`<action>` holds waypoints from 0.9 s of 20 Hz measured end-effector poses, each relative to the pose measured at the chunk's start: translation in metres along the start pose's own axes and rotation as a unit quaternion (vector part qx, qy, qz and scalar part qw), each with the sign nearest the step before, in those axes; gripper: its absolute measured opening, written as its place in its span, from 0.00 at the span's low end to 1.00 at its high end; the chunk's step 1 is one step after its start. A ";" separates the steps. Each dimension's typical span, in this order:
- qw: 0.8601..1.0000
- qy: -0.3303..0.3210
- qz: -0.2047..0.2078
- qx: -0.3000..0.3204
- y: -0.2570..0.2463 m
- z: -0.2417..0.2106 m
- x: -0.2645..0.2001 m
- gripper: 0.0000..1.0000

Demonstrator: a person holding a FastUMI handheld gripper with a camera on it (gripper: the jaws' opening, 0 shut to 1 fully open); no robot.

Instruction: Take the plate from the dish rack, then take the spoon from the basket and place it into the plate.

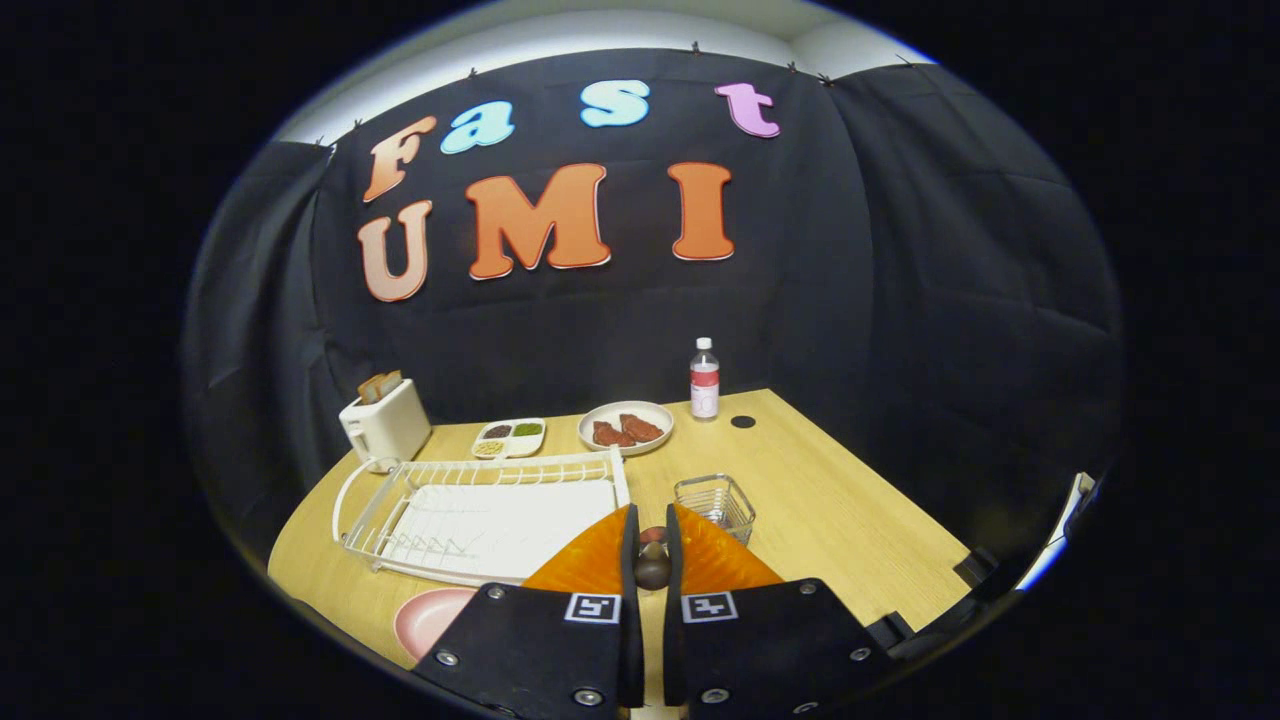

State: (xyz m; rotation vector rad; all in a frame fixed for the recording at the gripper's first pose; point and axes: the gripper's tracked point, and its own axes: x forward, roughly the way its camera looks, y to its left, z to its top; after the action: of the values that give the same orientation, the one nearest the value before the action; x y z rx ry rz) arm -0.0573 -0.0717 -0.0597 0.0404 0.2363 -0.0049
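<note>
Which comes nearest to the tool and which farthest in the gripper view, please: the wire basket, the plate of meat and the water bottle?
The tool is closed on a small dark object, likely the spoon.
1. Wire basket, just ahead of the fingers, slightly right.
2. Plate of meat, beyond the dish rack.
3. Water bottle, at the table's far edge.

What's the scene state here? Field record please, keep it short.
tongs: shut on spoon, held above the table
plate: pink, on table, in front of the dish rack
dish rack: white, no dishes in it
basket: wire, just ahead of the fingers, looks empty
beyond: toaster, divided tray, food plate, bottle
</note>
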 end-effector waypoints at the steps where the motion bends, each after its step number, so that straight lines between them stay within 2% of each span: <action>1: 1.000 -0.001 0.008 -0.009 0.011 -0.004 -0.007 0.08; 9: 0.997 0.018 0.080 -0.009 0.082 -0.044 -0.033 0.08; 14: 0.988 0.051 0.147 0.001 0.129 -0.089 -0.032 0.08; 18: 0.982 0.067 0.176 -0.002 0.156 -0.120 -0.024 0.08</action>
State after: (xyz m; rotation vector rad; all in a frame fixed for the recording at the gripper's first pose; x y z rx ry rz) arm -0.1077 0.0886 -0.1649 0.0773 0.3614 0.3514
